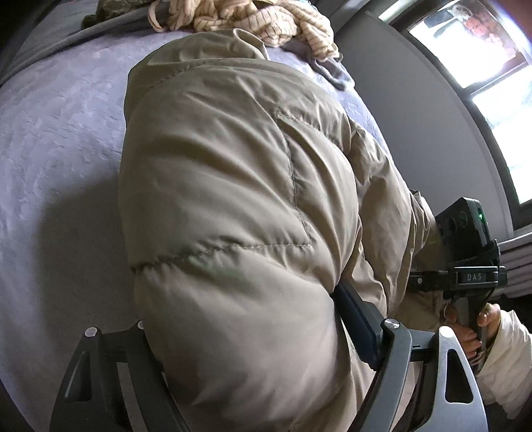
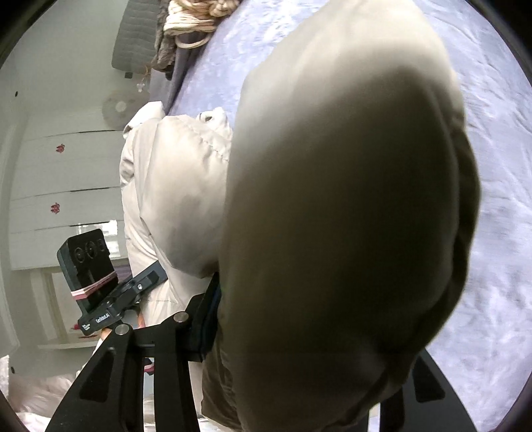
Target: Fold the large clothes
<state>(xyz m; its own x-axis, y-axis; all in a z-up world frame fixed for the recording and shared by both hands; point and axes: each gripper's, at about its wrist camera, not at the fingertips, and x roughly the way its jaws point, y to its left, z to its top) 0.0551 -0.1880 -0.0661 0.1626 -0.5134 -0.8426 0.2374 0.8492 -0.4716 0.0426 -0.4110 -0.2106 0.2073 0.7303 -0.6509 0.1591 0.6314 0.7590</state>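
Left tool [image 1: 252, 345] is clamped on the hem of the puffy beige quilted jacket [image 1: 239, 199], and the right tool [image 2: 299, 335] grips a thick bunch of it too, so close the lens blurs. The jacket lies on the lilac textured bed cover [image 1: 60, 149], running towards twelve o'clock, where a cream striped knit heap [image 1: 239, 20] sits. Risk: slick padded fabric may slip out, or the fold may spring open.

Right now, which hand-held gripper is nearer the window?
Right. The right hand-held gripper holds the jacket on the window side; the left hand-held gripper grips it on the far side.
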